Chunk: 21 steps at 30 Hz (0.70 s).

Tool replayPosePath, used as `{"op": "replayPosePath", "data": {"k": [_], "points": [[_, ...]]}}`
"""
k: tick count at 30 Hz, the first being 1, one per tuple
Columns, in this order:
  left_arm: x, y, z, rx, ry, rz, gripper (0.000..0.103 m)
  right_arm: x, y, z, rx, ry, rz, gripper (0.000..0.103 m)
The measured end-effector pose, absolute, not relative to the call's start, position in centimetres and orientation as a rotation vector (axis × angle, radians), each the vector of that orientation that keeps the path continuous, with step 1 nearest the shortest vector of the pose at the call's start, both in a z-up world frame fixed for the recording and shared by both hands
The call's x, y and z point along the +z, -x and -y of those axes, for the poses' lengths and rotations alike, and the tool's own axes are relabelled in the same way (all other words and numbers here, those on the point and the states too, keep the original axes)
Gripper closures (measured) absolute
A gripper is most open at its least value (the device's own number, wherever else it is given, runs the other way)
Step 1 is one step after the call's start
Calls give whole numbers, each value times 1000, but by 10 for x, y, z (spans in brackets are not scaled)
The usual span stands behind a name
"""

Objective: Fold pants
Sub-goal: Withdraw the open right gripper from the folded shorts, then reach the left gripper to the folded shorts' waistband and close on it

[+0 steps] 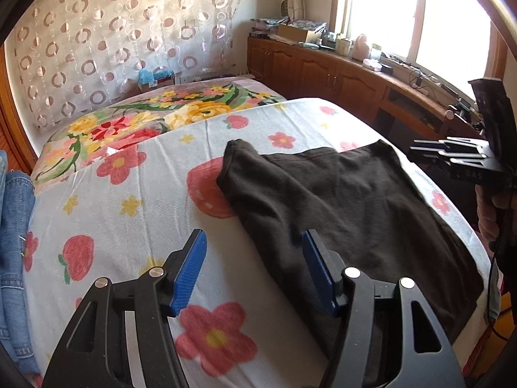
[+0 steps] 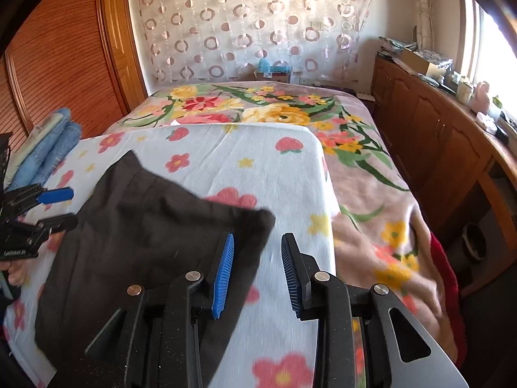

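Observation:
Dark folded pants (image 1: 355,200) lie flat on the flowered sheet (image 1: 129,226) of the bed. My left gripper (image 1: 253,236) is open above the pants' near left edge, which runs between its blue pads with nothing clamped. In the right wrist view the pants (image 2: 145,226) spread to the left, and one corner reaches the left pad of my right gripper (image 2: 258,237). That gripper is open over bare sheet (image 2: 274,177) and holds nothing. Each gripper also shows in the other's view: the right gripper (image 1: 446,152) at the far right edge, the left gripper (image 2: 61,207) at the far left.
Folded blue jeans (image 1: 13,226) (image 2: 48,148) are stacked at the bed's left side. A floral blanket (image 2: 274,110) covers the far end of the bed. Wooden cabinets (image 1: 323,74) with clutter run under the window, and a wooden wardrobe (image 2: 58,64) stands left.

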<state>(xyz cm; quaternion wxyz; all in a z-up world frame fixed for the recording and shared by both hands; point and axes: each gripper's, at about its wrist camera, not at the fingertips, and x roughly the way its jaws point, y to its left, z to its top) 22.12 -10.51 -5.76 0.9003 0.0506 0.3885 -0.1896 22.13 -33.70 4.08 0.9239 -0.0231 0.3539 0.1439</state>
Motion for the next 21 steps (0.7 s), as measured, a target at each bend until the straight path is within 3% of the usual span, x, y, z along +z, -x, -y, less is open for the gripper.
{"op": "replayPosePath", "data": {"k": [21], "points": [[-51,-139,114,-444,-140,-779,42,34,-108,344,324,14,-729,71]]}}
